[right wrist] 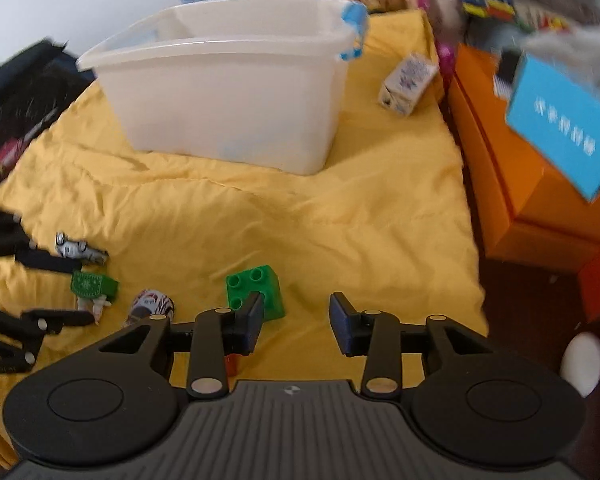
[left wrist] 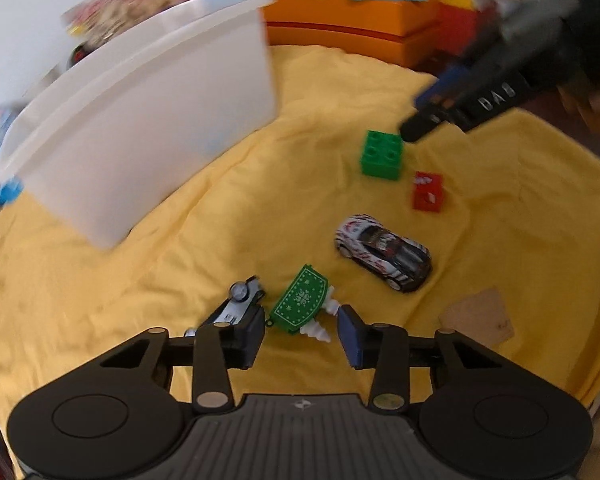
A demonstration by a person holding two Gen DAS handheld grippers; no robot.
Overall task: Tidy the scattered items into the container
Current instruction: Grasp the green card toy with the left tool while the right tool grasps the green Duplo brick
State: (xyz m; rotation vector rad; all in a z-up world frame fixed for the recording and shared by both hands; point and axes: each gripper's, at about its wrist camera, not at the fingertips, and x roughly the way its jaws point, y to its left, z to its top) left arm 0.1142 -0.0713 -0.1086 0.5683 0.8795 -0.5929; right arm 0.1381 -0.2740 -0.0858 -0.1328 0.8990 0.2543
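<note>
On the yellow cloth (left wrist: 140, 280) the white plastic bin (left wrist: 148, 120) stands at about ten o'clock in the left wrist view, its blue clip (right wrist: 354, 30) on one corner; no writing on it can be read. The left gripper (left wrist: 302, 330) hangs with fingers spread, not pressing anything: a small silver toy car (left wrist: 240, 300) lies just beside its left finger, and a green ornament with a snowflake print (left wrist: 300, 300) sits between the fingertips, its long axis running from seven to one o'clock. At three o'clock of that lies a white, red and black toy car (left wrist: 384, 254), nose toward four o'clock. Beyond it are a red block (left wrist: 428, 192) and a green stud block (left wrist: 382, 154), studs up. The right gripper (right wrist: 296, 320) has its fingers apart and empty, its left finger just in front of the green block. At two o'clock, a blue box (right wrist: 560, 128) bears blurred white writing.
</note>
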